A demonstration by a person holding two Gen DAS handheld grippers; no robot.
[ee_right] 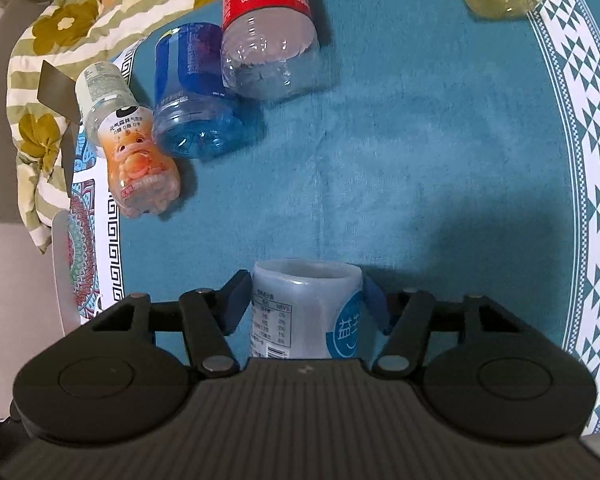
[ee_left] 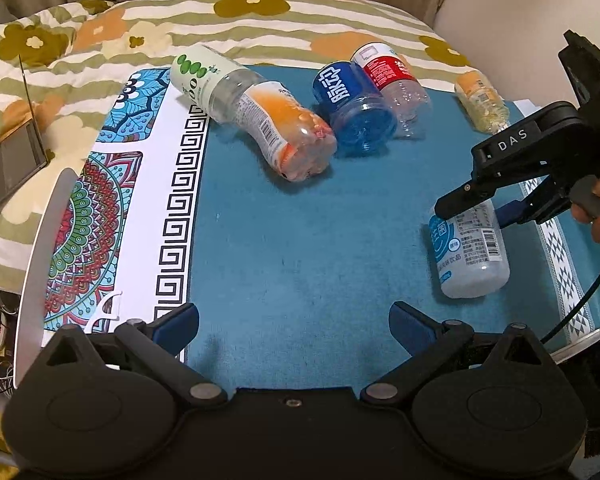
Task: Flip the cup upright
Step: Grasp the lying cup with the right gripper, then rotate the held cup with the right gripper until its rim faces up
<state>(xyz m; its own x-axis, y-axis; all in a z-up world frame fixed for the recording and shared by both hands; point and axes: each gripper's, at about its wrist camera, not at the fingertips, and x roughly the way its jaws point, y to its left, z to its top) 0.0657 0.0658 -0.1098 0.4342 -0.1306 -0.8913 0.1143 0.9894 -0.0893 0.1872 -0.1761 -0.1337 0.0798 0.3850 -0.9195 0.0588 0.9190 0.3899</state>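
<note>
Teal cloth (ee_left: 300,248) covers our table, floral bedding (ee_left: 100,36) behind it. Our task thing, white-blue bottle (ee_right: 306,312), lies on its side near cloth's right edge. Our right gripper (ee_right: 304,300) straddles it, blue pads on either flank; whether they press it, we cannot tell. Our left gripper (ee_left: 294,326) hovers low over bare cloth, jaws spread wide, holding nothing. Farther back we see orange bottle (ee_left: 276,128), blue bottle (ee_left: 356,112), red-label bottle (ee_left: 392,84), yellow bottle (ee_left: 482,100), all lying down.
</note>
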